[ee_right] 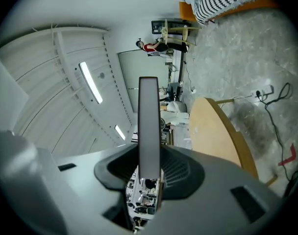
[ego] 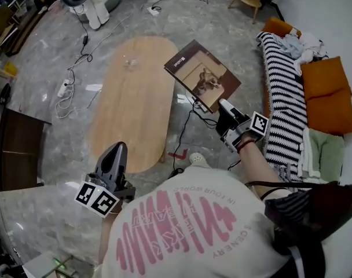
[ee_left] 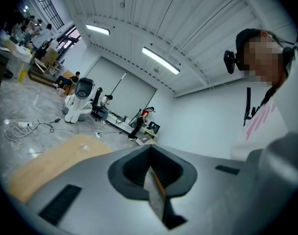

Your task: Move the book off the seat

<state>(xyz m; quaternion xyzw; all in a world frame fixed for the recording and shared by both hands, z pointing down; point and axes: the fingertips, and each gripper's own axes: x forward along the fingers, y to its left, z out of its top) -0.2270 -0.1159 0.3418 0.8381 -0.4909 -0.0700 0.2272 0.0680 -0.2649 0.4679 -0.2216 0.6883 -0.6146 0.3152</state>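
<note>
Since the book (ego: 202, 74) is already off the seat (ego: 285, 106) at three o'clock and hangs in the air at one o'clock, we judge only setting it down remains, perhaps on the bench (ego: 129, 106). Our right tongs (ego: 221, 108) clamp its lower corner, arm stretched forward. Our left tongs (ego: 114, 153), at seven o'clock, are closed on nothing.

An oval wooden table (ego: 129, 112) stands on the grey floor (ego: 40, 77) among cables (ego: 77, 62).
</note>
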